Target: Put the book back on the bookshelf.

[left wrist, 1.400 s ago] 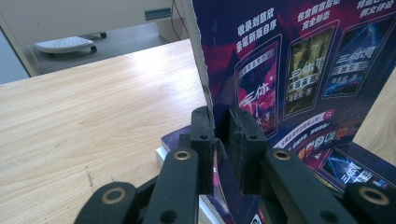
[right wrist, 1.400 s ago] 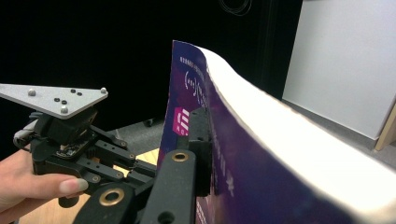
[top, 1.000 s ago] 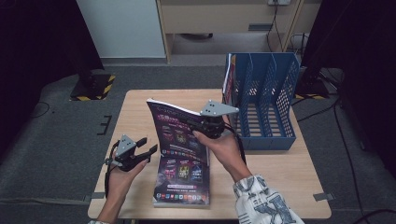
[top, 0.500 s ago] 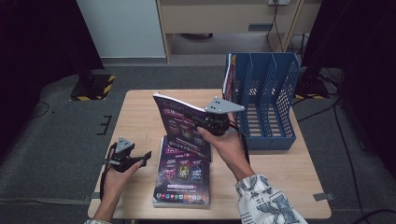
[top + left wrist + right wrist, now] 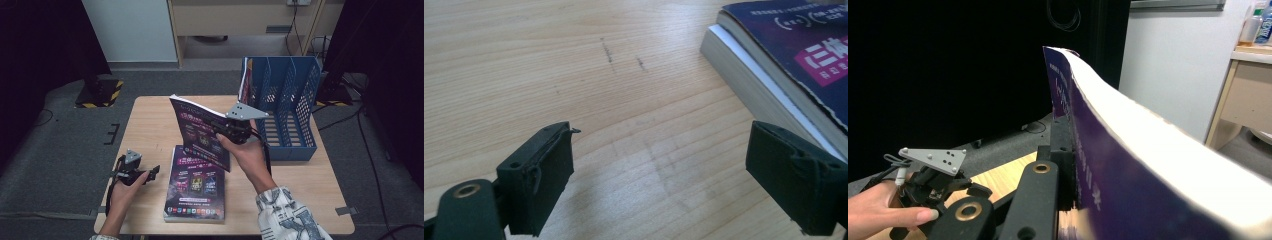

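Observation:
My right gripper [image 5: 231, 132] is shut on the edge of a purple-covered book [image 5: 199, 131] and holds it tilted in the air above the table's middle. In the right gripper view the book [image 5: 1148, 165] stands on edge in the closed jaws of that gripper [image 5: 1068, 150]. A stack of similar purple books [image 5: 196, 192] lies flat near the front edge. My left gripper [image 5: 150, 172] rests low just left of the stack. Its jaws have just been opening and stand wide, as the left gripper [image 5: 661, 145] shows, with bare wood between them and the stack [image 5: 774, 65] to its right.
A blue slotted file rack [image 5: 286, 107] stands at the table's back right, with a magazine [image 5: 245, 80] upright in its leftmost slot. The wooden table [image 5: 150, 125] is bare at the back left. My left gripper [image 5: 933, 185] and hand appear far off in the right gripper view.
The right gripper has lifted the book off the stack and carried it up and toward the rack. The left gripper has sunk down and left to the tabletop, and its jaws have opened.

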